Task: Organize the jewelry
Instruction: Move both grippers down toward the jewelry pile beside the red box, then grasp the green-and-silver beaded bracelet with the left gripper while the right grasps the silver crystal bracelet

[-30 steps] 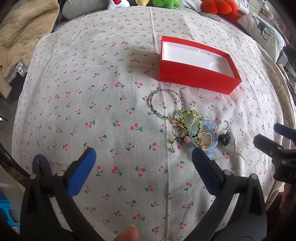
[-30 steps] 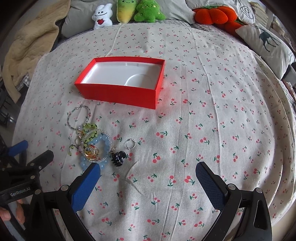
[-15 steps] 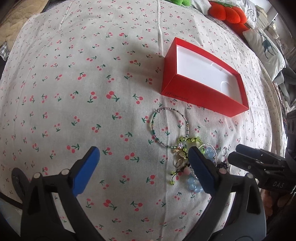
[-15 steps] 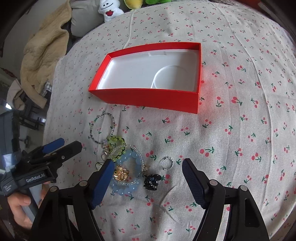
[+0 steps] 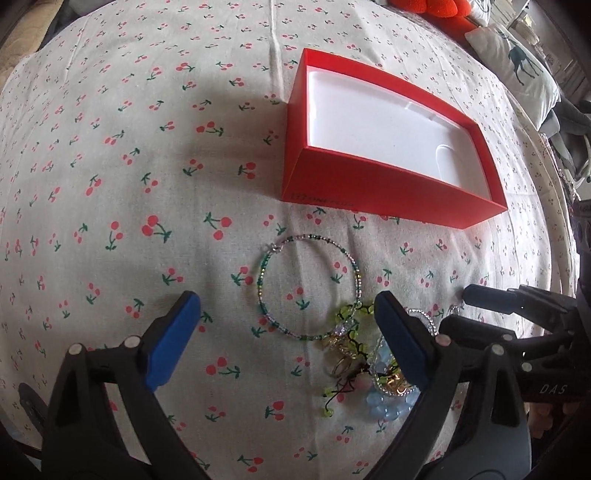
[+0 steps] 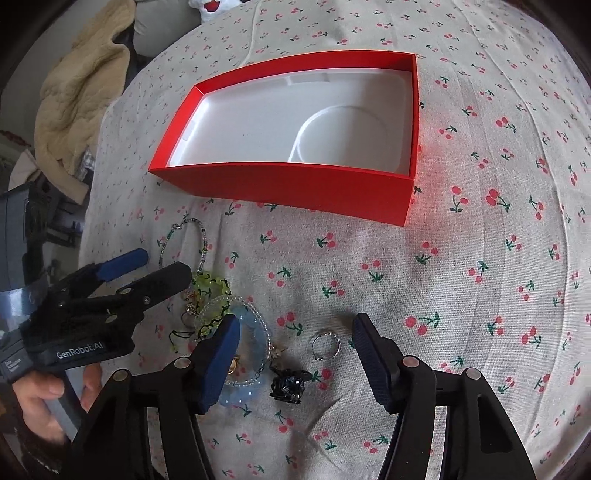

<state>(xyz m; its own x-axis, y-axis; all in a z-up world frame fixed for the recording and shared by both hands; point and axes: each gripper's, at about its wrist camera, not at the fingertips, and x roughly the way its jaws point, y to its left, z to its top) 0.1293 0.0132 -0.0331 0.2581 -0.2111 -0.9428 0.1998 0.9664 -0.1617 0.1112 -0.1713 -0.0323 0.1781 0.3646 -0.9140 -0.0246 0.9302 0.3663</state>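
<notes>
An empty red box with a white liner lies on the cherry-print cloth; it also shows in the right wrist view. A thin beaded bracelet lies in front of it. Beside that is a tangle with a green bead ring, a pale blue bead bracelet, gold rings, a black charm and a silver ring. My left gripper is open just above the thin bracelet. My right gripper is open, low over the silver ring and black charm.
A beige blanket lies at the far left of the bed. A white plush toy, an orange plush and a deer-print pillow sit at the far edge. The right gripper shows in the left wrist view.
Both grippers have moved forward and down toward the jewelry pile and the box. Both stay open. The jewelry has not moved.
</notes>
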